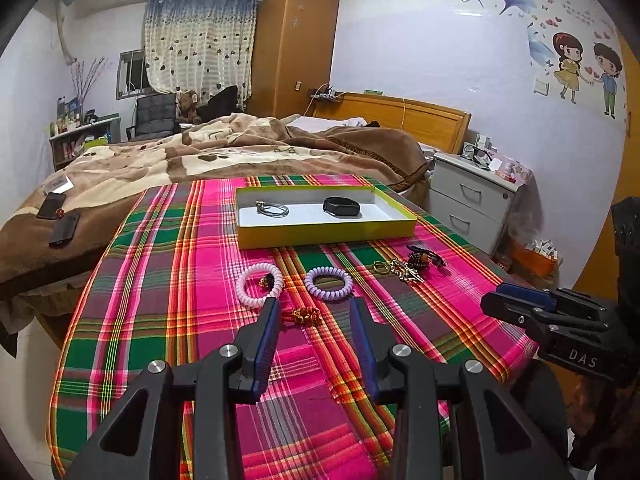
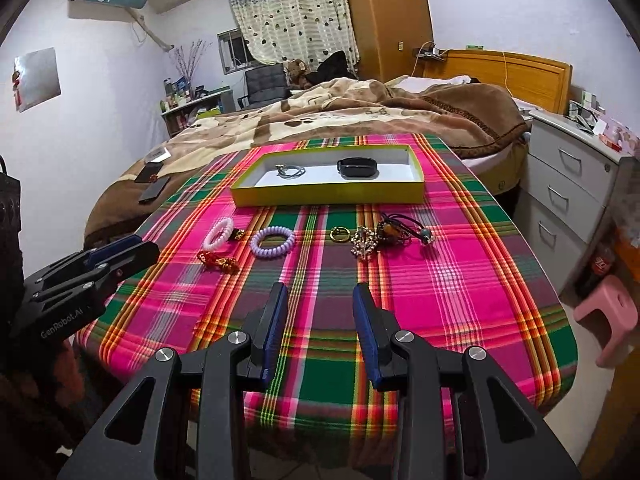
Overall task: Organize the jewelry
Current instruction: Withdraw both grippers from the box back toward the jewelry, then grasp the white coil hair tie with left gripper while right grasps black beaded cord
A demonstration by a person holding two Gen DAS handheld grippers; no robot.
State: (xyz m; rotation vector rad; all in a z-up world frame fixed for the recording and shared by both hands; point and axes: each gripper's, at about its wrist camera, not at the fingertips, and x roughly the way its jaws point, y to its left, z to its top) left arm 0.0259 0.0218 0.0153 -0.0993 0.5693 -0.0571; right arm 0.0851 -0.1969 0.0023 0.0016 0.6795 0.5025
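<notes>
A yellow box [image 1: 324, 233] [image 2: 328, 196] at the far side of the plaid table holds a silver bracelet [image 1: 273, 209] [image 2: 291, 171] and a black band [image 1: 342, 207] [image 2: 357, 167]. In front of it lie a white coil tie [image 1: 258, 284] [image 2: 218, 234], a lilac coil tie [image 1: 329, 283] [image 2: 273, 243], a red knotted piece [image 1: 302, 315] [image 2: 218, 261], a gold ring [image 1: 382, 267] [image 2: 340, 235] and a beaded tangle [image 1: 416, 263] [image 2: 390, 236]. My left gripper [image 1: 314, 306] is open just short of the red piece. My right gripper [image 2: 319, 290] is open over bare cloth.
A bed with a brown blanket [image 1: 224, 148] borders the table's far side, with phones [image 1: 58, 218] on it. A white drawer unit [image 1: 472, 196] stands to the right and a pink stool [image 2: 608, 320] by the table's right edge.
</notes>
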